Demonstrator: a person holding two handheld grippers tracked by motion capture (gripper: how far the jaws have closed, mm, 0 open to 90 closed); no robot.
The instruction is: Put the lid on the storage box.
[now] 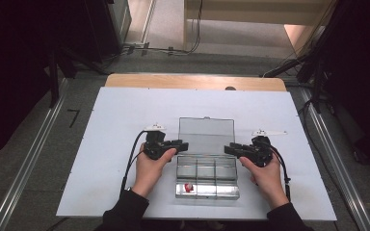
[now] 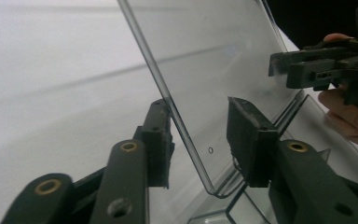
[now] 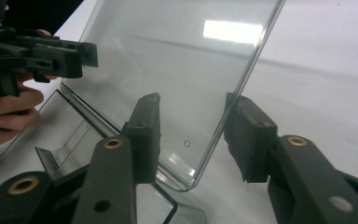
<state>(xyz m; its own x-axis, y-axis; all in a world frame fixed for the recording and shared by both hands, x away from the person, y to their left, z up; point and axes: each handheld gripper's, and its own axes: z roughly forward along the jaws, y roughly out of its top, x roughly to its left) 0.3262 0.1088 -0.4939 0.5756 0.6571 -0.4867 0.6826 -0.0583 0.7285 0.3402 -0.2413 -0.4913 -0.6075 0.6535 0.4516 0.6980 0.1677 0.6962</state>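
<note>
A clear plastic compartment box (image 1: 206, 174) sits on the white table near its front edge, with its lid (image 1: 206, 134) raised and leaning back. One front-left compartment holds a small red item (image 1: 189, 187). My left gripper (image 1: 183, 145) reaches in from the left and straddles the lid's left edge (image 2: 182, 126); a gap shows between its pads and the lid. My right gripper (image 1: 227, 148) mirrors it at the lid's right edge (image 3: 223, 126), also with a gap. Each gripper view shows its own gripper (image 2: 200, 135) (image 3: 193, 133) and the other hand's gripper beyond the lid.
The white table top (image 1: 115, 144) stretches wide on both sides of the box. A wooden strip (image 1: 192, 82) borders its far edge. Metal floor rails (image 1: 29, 163) run along both sides, and dark stands and cables (image 1: 173, 48) lie beyond the table.
</note>
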